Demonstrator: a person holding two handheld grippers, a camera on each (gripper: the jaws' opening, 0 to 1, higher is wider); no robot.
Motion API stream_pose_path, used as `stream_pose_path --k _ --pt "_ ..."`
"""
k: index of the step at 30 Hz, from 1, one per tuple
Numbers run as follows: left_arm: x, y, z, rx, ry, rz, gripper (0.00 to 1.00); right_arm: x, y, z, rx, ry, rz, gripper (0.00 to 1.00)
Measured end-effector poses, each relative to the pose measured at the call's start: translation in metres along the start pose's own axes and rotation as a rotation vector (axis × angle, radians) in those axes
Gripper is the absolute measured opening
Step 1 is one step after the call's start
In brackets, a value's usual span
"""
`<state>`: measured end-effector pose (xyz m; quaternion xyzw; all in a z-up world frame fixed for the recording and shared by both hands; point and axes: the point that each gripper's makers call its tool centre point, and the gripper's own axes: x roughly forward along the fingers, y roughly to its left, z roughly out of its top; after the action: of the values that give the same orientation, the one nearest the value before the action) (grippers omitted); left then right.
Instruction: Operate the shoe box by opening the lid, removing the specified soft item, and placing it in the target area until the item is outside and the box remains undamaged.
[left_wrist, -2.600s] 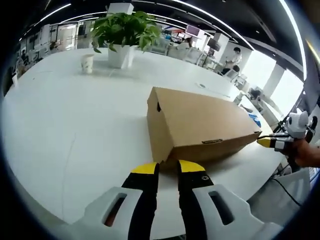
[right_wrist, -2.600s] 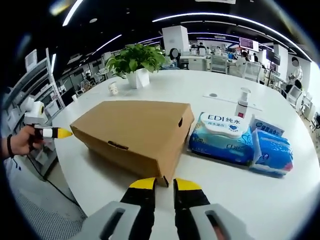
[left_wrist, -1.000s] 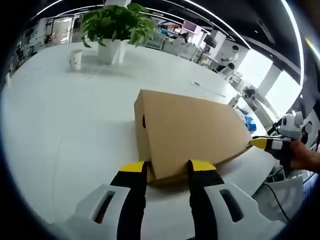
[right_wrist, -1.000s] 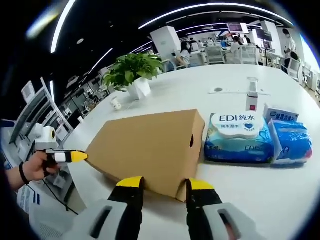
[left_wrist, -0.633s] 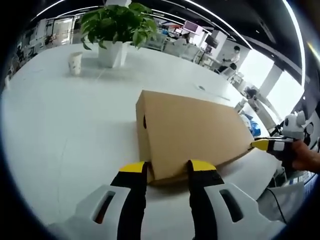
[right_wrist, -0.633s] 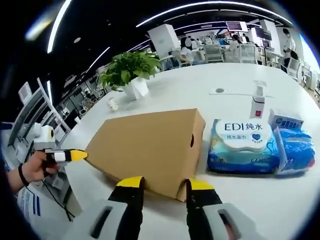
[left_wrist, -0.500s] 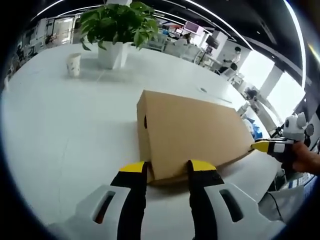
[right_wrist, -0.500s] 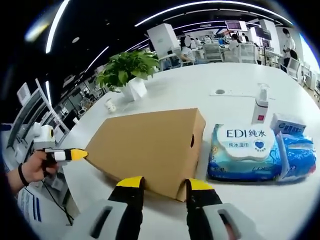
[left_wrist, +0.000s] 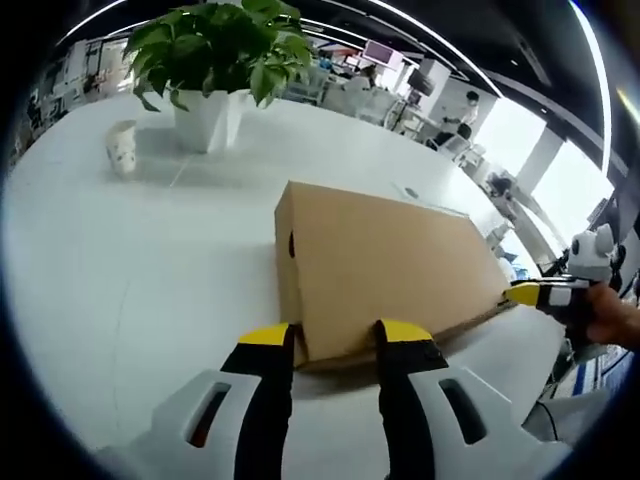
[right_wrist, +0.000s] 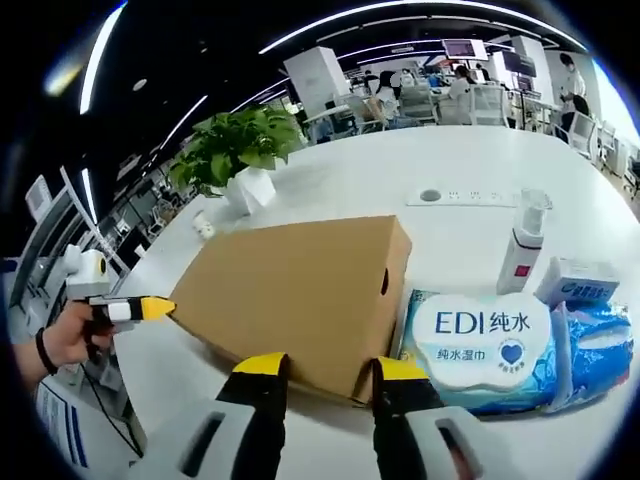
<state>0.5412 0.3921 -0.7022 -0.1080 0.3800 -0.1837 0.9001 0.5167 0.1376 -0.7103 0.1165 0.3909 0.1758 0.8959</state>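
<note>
Cardboard shoe box (left_wrist: 385, 270) sits at 12 o'clock of your left gripper (left_wrist: 332, 340), jaws spread astride its corner; your right gripper (right_wrist: 326, 372) likewise (lid shut). Wipes pack (right_wrist: 485, 345) has slid nearer since earlier, so you're lifting it.

shoe box (right_wrist: 300, 295) on table (left_wrist: 120, 270) | wipes pack (right_wrist: 485, 345) beside it | plant (left_wrist: 210, 60) behind

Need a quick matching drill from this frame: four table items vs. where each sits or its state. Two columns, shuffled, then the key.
1. shoe box
2. potted plant
3. wet wipes pack
4. paper cup

A. left of the plant's pot in the left gripper view
B. right of the box in the right gripper view
C. lid shut, a gripper at each end
D. behind the box

Pairs: 1-C, 2-D, 3-B, 4-A
</note>
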Motion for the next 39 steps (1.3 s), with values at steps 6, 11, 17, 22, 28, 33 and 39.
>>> stream_pose_path --k 6,11,17,22,28,33,39 --pt "0.001 -0.001 0.0 0.003 0.002 -0.004 0.32 0.0 -0.001 0.001 -0.003 -0.004 0.001 0.31" --pt "0.0 -0.003 0.0 0.017 0.013 0.002 0.32 0.001 -0.002 0.001 -0.021 -0.002 0.009 0.31" --pt "-0.003 -0.006 -0.001 0.085 0.026 -0.005 0.35 -0.002 -0.001 0.001 -0.015 0.002 0.015 0.31" --pt "-0.013 -0.012 0.007 0.072 -0.005 -0.008 0.38 -0.023 -0.006 0.006 -0.012 -0.053 0.015 0.38" --pt "-0.027 -0.031 0.003 0.148 -0.007 -0.011 0.39 -0.062 -0.019 -0.016 -0.07 -0.058 0.039 0.45" --pt "-0.04 -0.055 -0.003 0.158 -0.037 -0.034 0.44 -0.102 -0.052 -0.028 0.023 -0.13 -0.019 0.52" --pt "-0.047 -0.096 -0.021 0.188 -0.05 -0.115 0.51 -0.146 -0.079 -0.044 0.058 -0.192 -0.078 0.57"
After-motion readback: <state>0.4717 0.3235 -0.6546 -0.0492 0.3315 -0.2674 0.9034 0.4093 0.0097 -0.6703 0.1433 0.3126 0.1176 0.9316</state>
